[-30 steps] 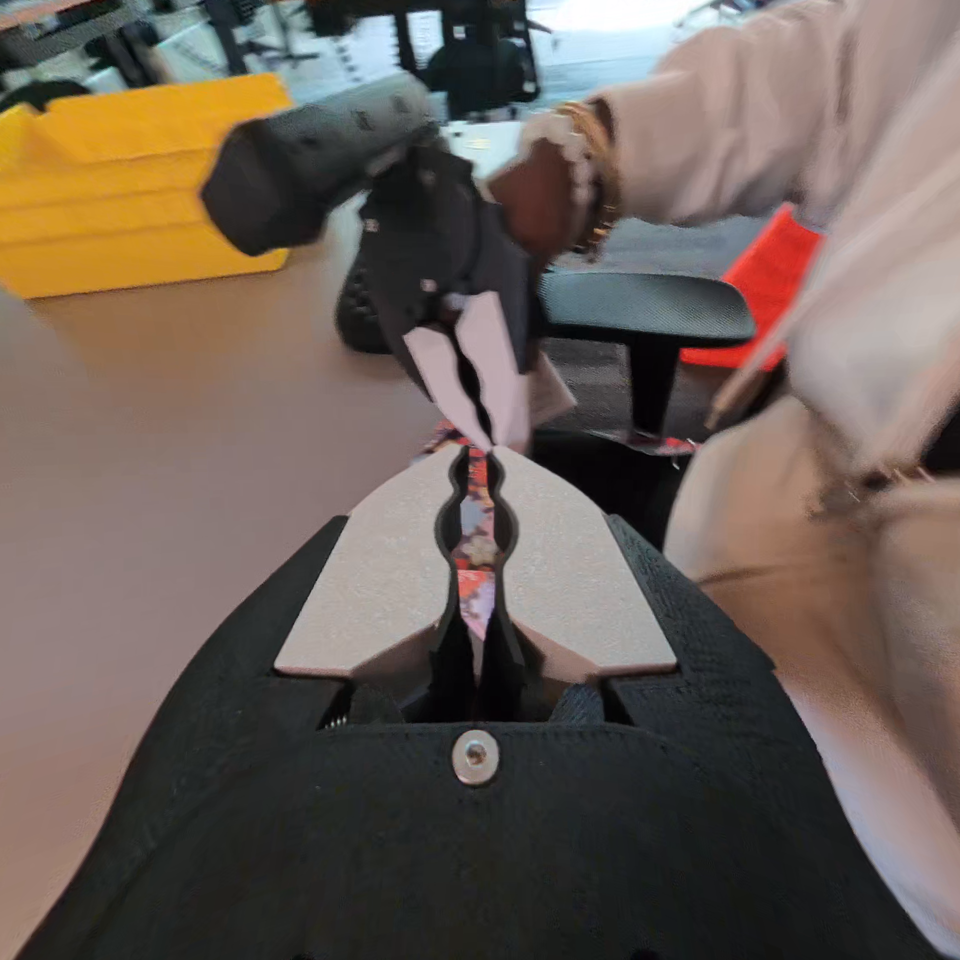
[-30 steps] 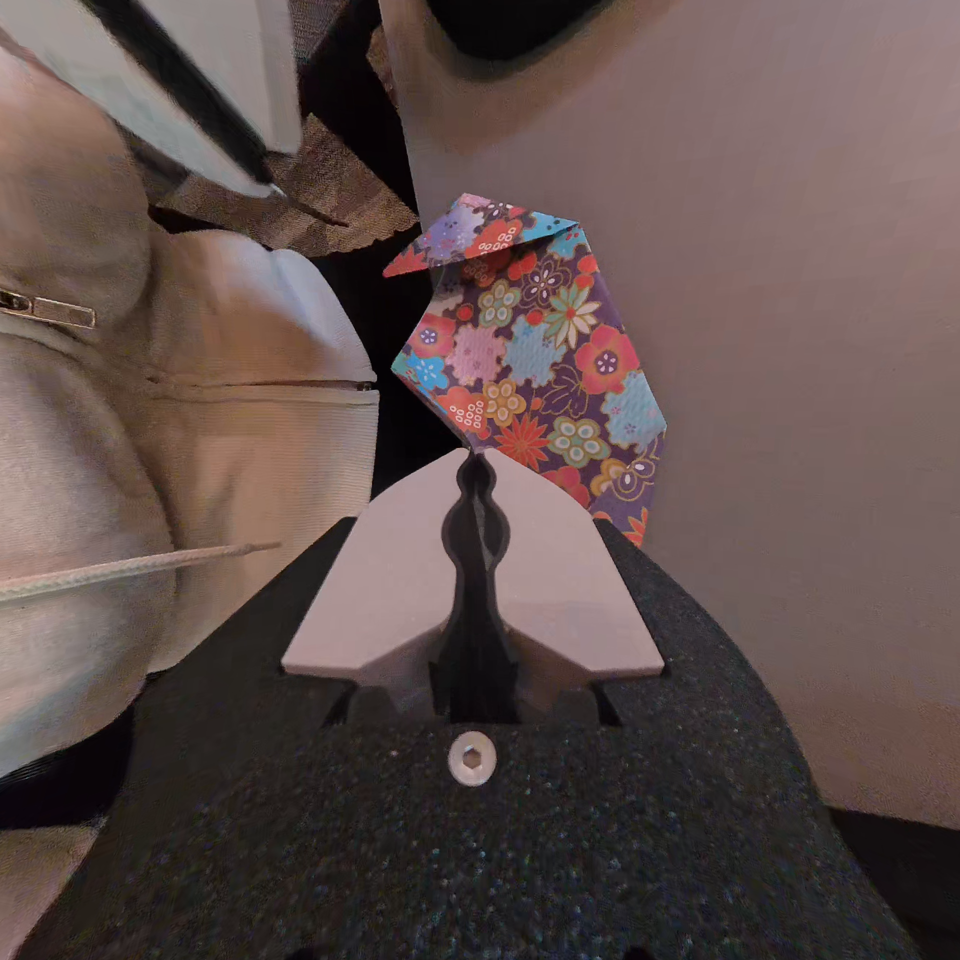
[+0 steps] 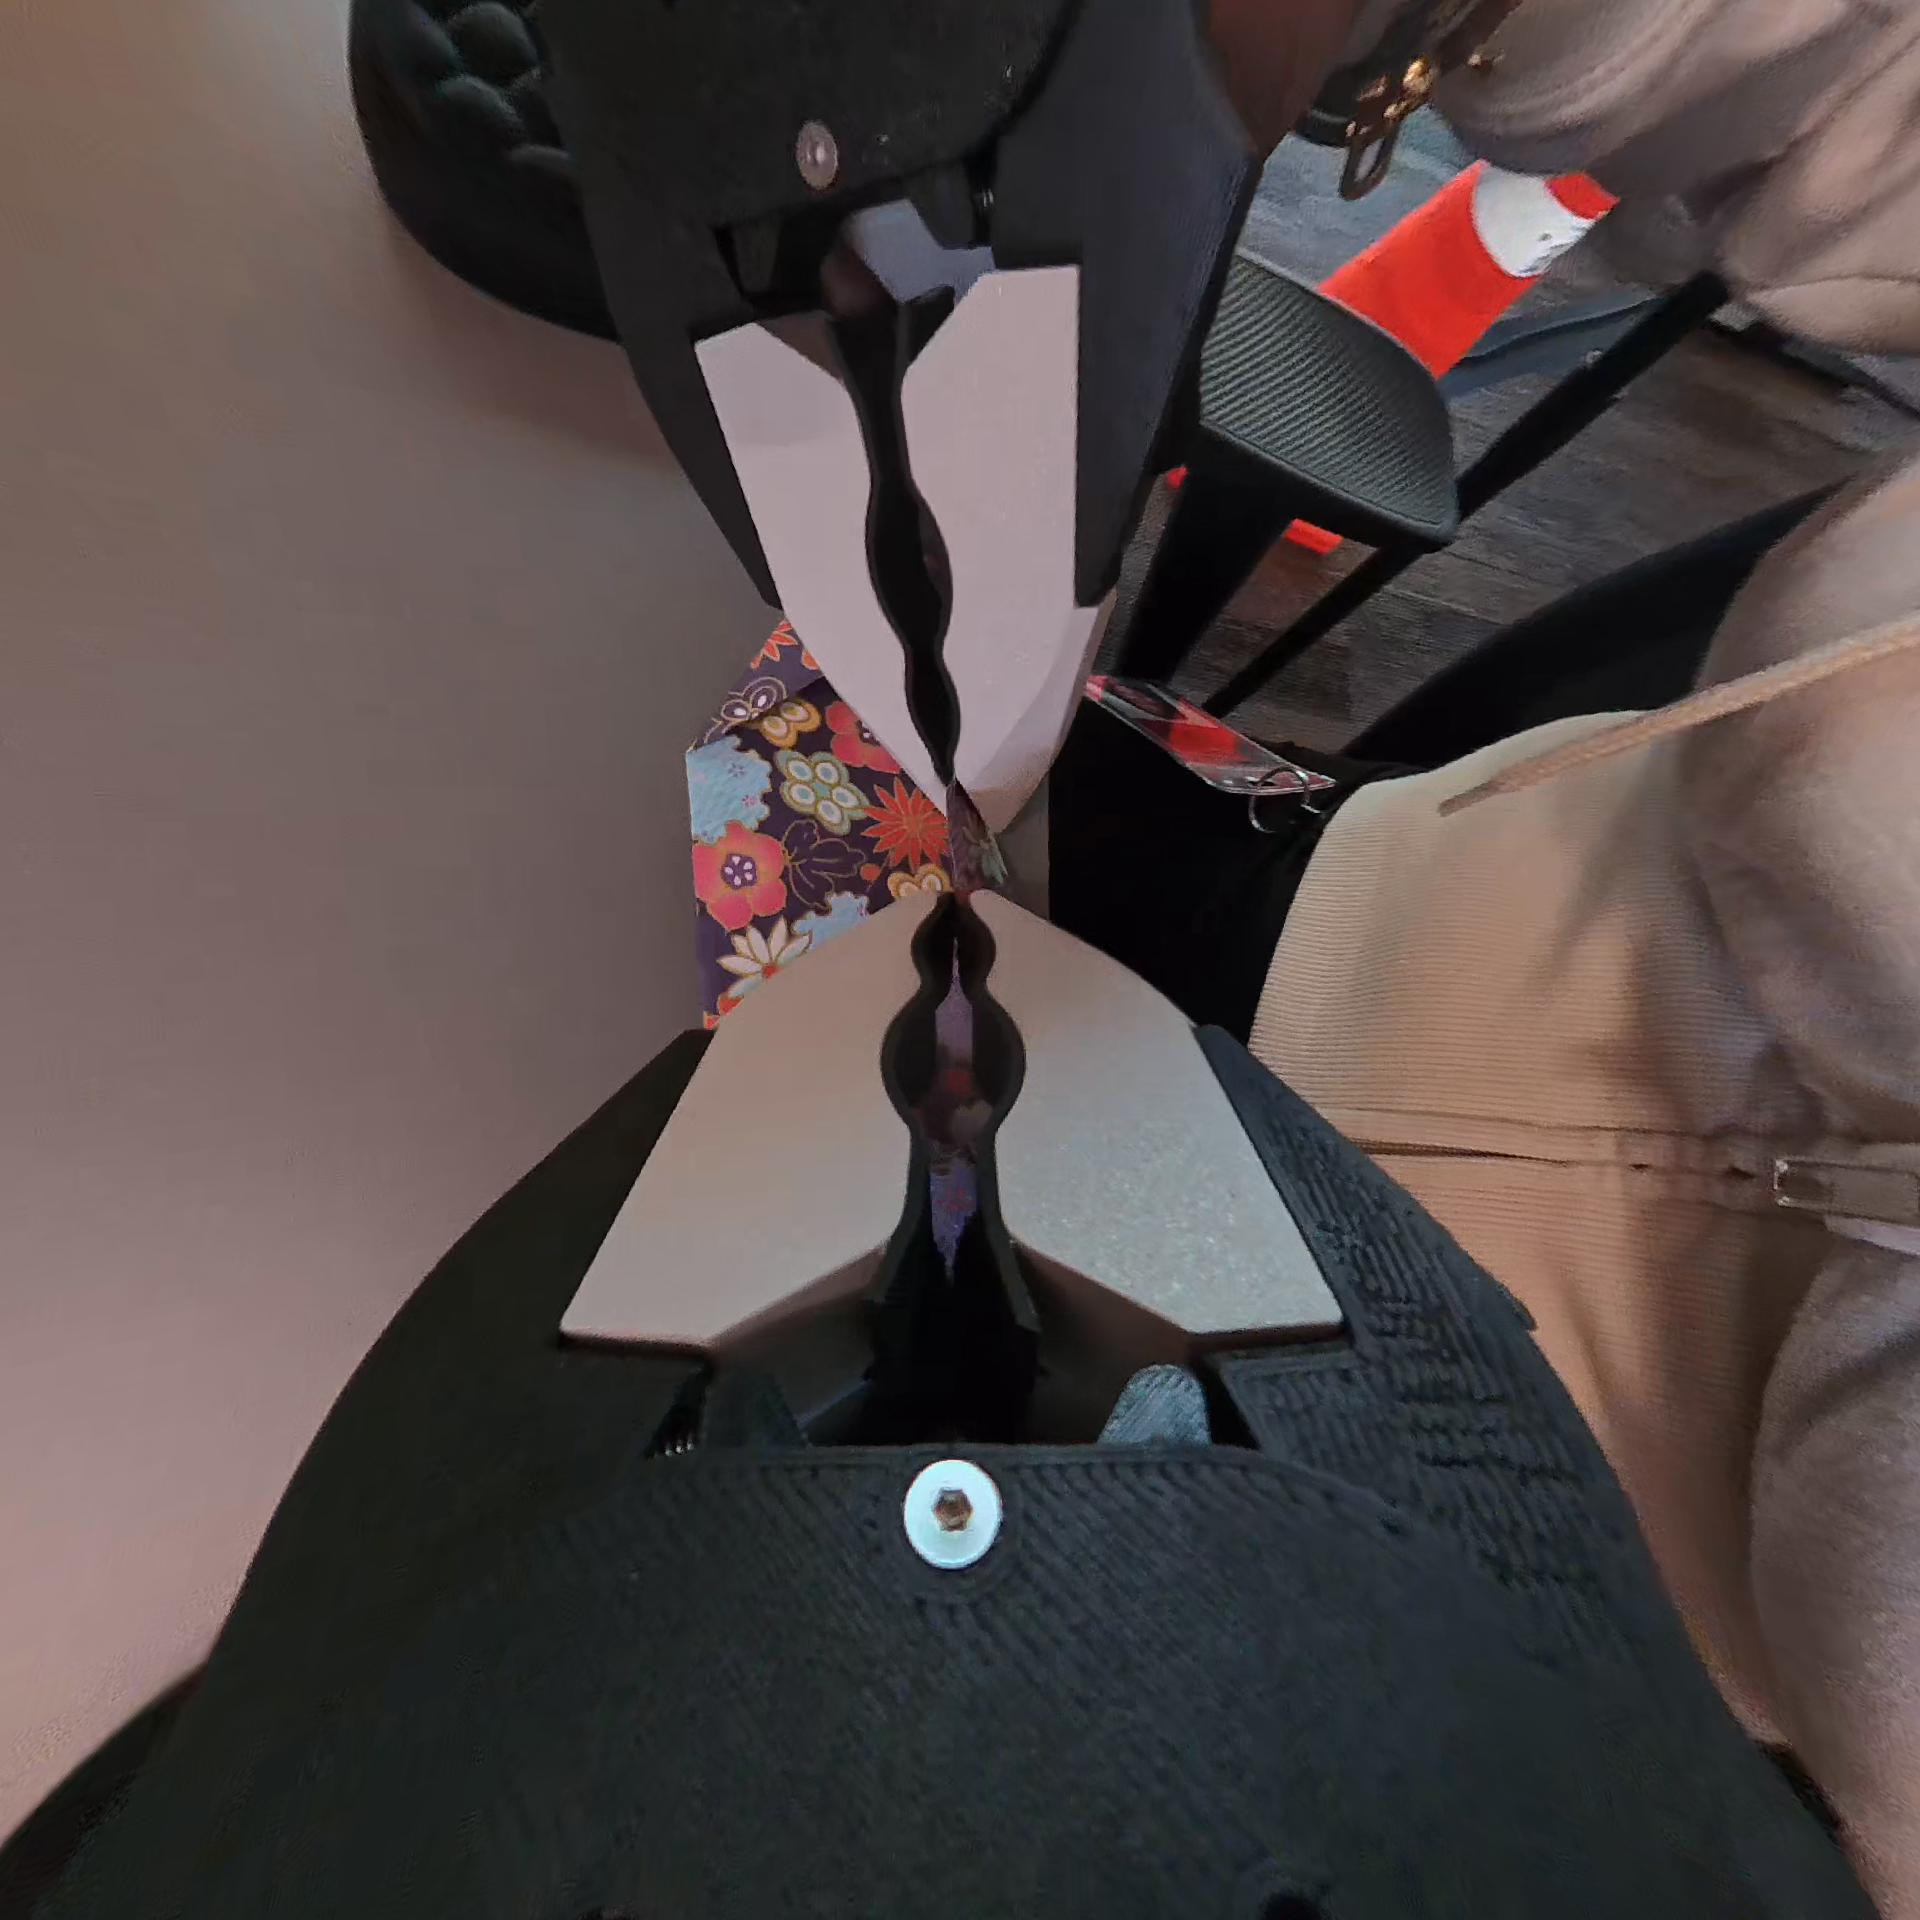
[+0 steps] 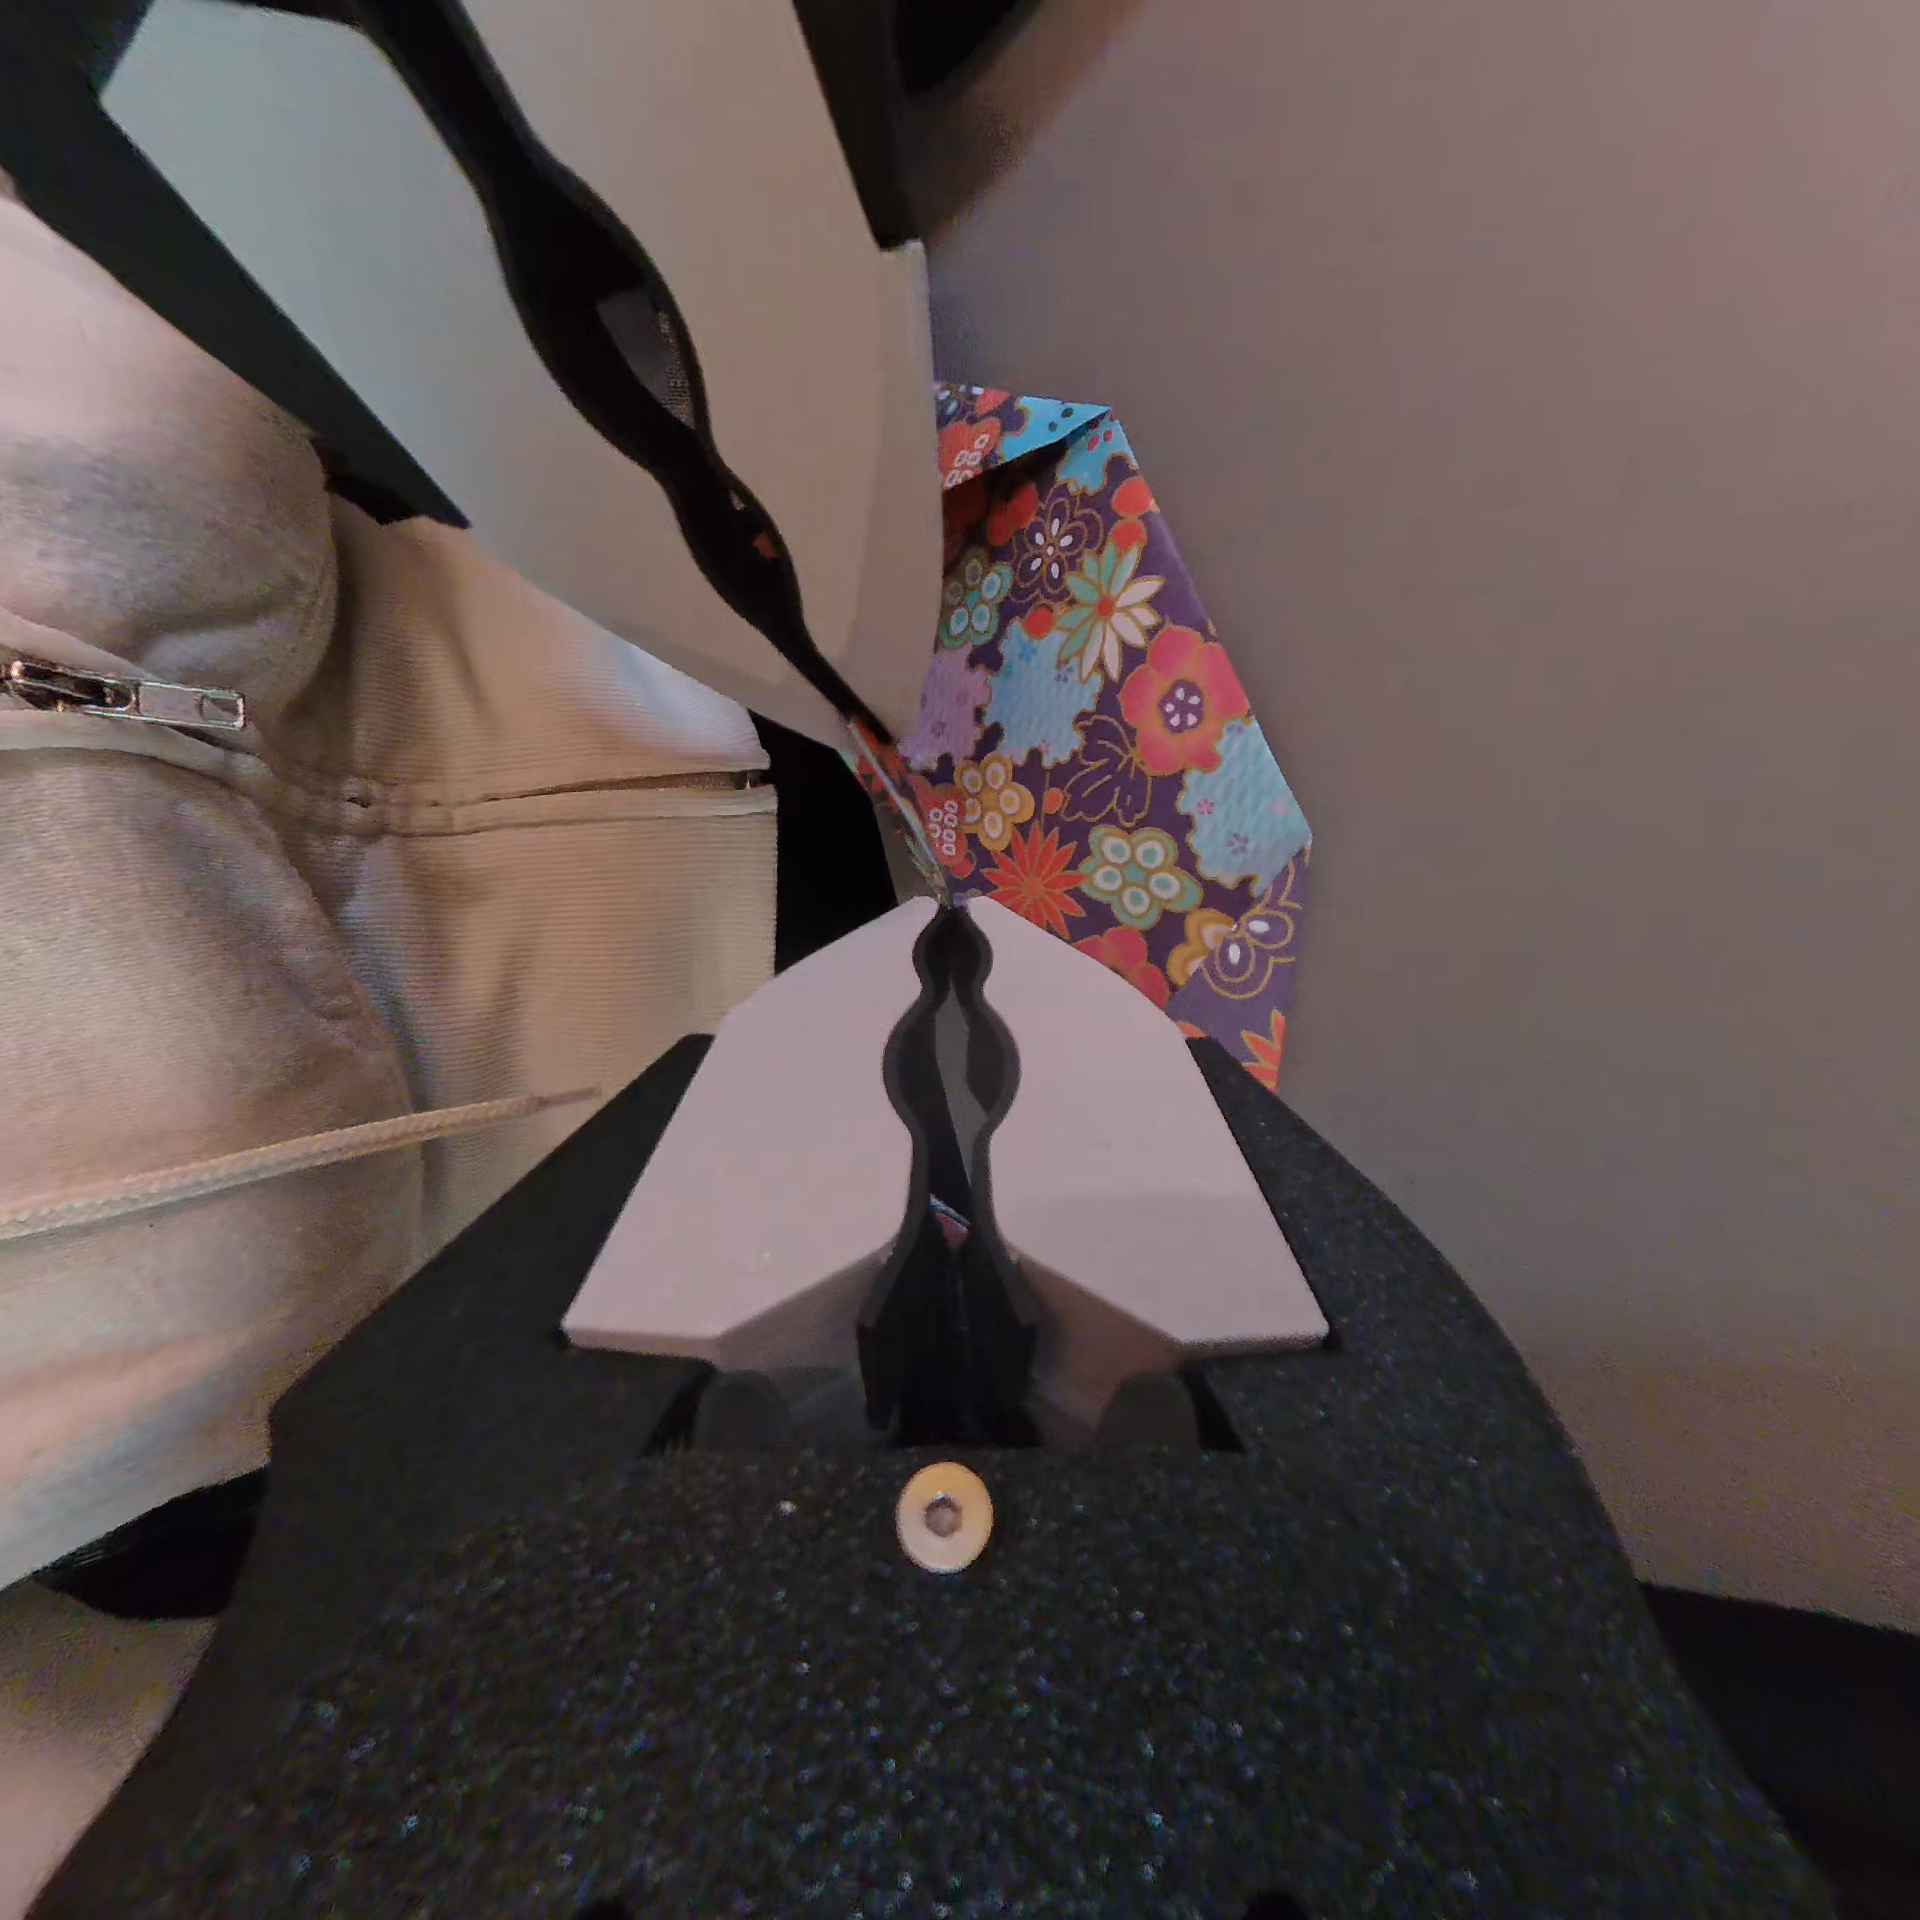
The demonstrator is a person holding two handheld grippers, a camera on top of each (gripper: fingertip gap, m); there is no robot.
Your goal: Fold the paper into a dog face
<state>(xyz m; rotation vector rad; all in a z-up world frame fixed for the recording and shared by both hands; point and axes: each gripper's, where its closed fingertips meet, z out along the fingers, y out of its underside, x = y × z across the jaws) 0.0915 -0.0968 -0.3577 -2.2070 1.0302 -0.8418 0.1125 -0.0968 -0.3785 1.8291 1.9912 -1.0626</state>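
Both sets of jaws clenched on the paper [image 4: 1101, 727], tips nearly meeting on one edge. Left gripper [image 3: 951, 914] nips it edge-on; right gripper [image 4: 948, 914] pinches the near corner. Paper held in air beside the surface [image 4: 1558, 623], long axis running up from the right tips, small folded flap at the far end. Floral print: purple ground, red, blue, orange blooms; creases crisp. Jaw faces matte grey, wavy inner profile. Beige zipped jacket [image 4: 312, 831] close alongside; black chair [image 3: 1330, 416] beyond.
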